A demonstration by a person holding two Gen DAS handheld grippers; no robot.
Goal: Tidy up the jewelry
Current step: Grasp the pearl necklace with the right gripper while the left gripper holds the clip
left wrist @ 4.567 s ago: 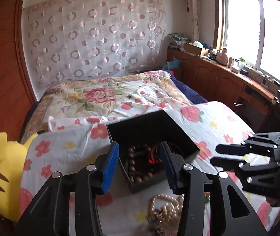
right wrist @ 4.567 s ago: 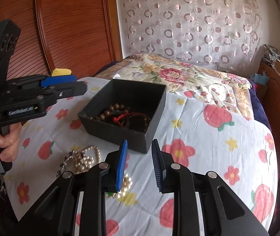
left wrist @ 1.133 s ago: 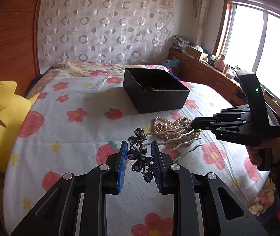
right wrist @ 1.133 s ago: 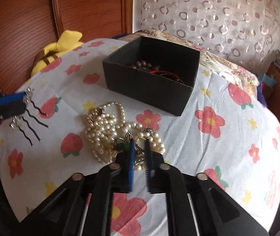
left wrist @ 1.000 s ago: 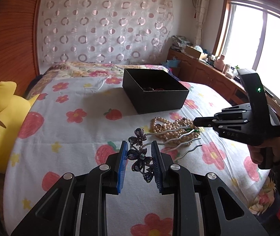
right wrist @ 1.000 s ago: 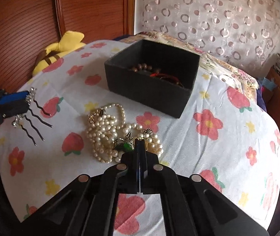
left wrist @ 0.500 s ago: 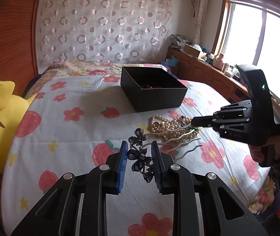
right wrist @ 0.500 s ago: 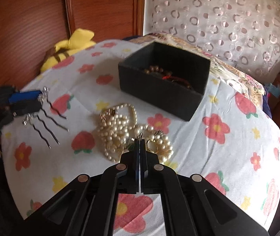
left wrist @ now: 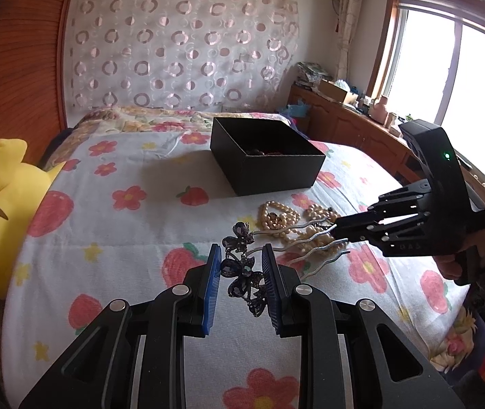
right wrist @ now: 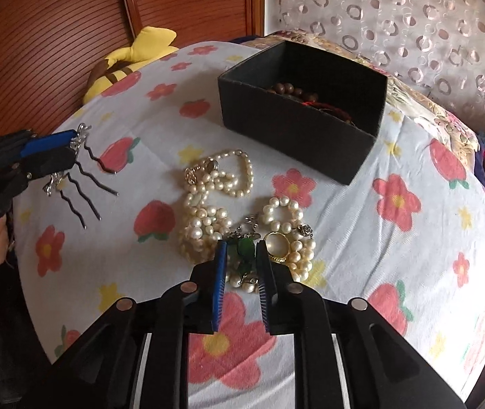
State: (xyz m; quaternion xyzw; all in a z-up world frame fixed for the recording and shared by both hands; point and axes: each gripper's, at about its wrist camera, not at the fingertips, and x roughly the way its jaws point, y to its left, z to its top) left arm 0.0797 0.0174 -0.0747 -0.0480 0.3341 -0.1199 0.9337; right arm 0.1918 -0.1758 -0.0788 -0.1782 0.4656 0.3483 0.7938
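While the black box (right wrist: 302, 116) waits open on the bed (right wrist: 413, 259) as the store for every piece, beads already lie inside it. Left tool (left wrist: 241, 281): clenched on a flowered hair comb (left wrist: 242, 272), held aloft, well short of the box. Right tool (right wrist: 240, 272): jaws just parting, gripping nothing, astride a green piece (right wrist: 244, 250) in the pearl heap (right wrist: 215, 201) near the box, likely the next pick.
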